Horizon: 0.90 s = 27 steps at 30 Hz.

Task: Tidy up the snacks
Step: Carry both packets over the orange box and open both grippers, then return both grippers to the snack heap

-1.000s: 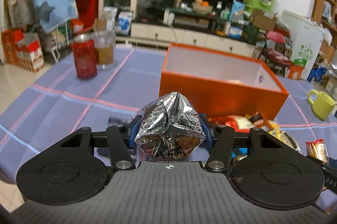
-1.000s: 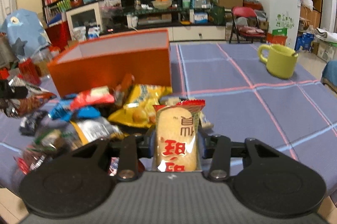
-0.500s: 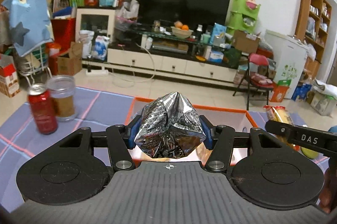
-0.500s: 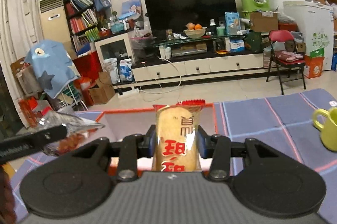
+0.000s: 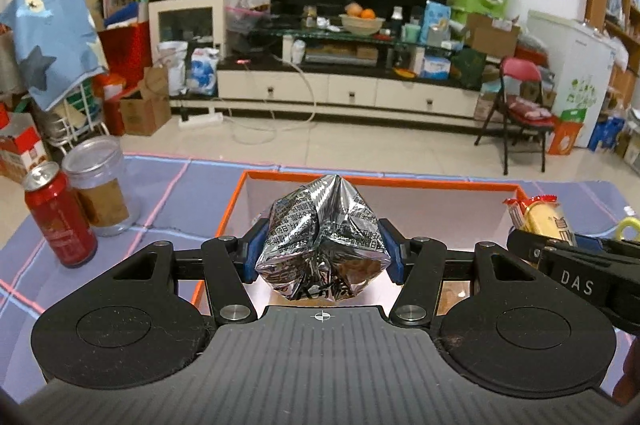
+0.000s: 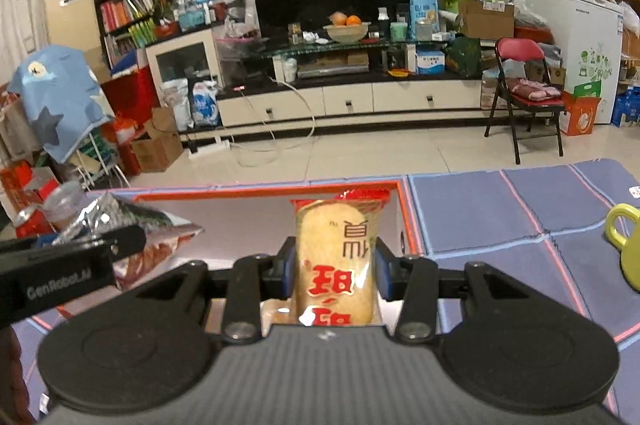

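Left wrist view, near to far: left gripper (image 5: 322,257), its blue fingers (image 5: 251,254) clenched on a crumpled foil bag (image 5: 322,251), which bulges up between them with its peak pointing away from the camera; beneath and beyond it, the open orange box (image 5: 420,182), so the bag hangs over the box's left half with the pale floor of the box directly below. At the right edge, the right gripper (image 5: 548,231) holding a yellow cracker pack (image 5: 546,219), also over the box. On the desk (image 5: 200,193) left of the box, apart from it: a red can (image 5: 60,219) and a clear jar (image 5: 100,191), touching or nearly so. Right wrist view, near to far: the right gripper's fingers (image 6: 382,273) clamped on the cracker pack's sides, long axis upright, red sealed end on top; box interior below and ahead, its right wall just beside the pack. The foil bag shows at left, level with the pack and well inside the box. A green mug (image 6: 624,245) stands on the desk far right. Judgement: both snacks sit straight above their target; the drop is downward, neither hand nearer, left item left, right item right.
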{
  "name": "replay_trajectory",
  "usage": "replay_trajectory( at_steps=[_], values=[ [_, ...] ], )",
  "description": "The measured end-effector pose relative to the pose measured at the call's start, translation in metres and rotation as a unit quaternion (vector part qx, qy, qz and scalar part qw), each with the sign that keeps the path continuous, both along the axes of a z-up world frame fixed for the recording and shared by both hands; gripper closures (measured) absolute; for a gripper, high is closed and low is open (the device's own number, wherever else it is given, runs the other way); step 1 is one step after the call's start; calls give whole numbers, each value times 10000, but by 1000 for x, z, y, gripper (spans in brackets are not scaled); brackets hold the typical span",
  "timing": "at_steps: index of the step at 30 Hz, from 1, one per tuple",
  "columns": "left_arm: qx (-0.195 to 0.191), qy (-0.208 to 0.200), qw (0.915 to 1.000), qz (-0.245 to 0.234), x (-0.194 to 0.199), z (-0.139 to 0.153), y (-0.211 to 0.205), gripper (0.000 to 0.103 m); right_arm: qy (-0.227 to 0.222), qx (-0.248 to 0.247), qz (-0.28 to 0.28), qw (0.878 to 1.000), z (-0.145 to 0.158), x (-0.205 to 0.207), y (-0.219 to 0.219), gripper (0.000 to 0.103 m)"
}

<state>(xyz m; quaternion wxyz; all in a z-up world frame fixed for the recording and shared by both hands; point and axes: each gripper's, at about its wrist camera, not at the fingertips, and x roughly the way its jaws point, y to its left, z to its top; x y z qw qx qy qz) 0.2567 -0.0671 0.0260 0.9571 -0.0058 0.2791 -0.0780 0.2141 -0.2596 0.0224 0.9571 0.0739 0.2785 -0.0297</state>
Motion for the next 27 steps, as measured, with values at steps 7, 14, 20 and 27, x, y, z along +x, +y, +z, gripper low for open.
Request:
replay_trajectory(
  at_steps=[7, 14, 20, 27],
  values=[
    [94, 84, 9999, 53, 7, -11, -3, 69, 91, 0, -25, 10000, -6, 3, 1, 56],
    [176, 94, 9997, -159, 6, -15, 0, 56, 43, -2, -24, 10000, -3, 3, 2, 40],
    [11, -250, 9997, 54, -2, -1, 15, 22, -185, -12, -62, 9998, 6, -2, -3, 33],
    [-360, -670, 9958, 518, -36, 42, 66, 22, -603, -63, -139, 9981, 33, -32, -18, 7]
  ],
)
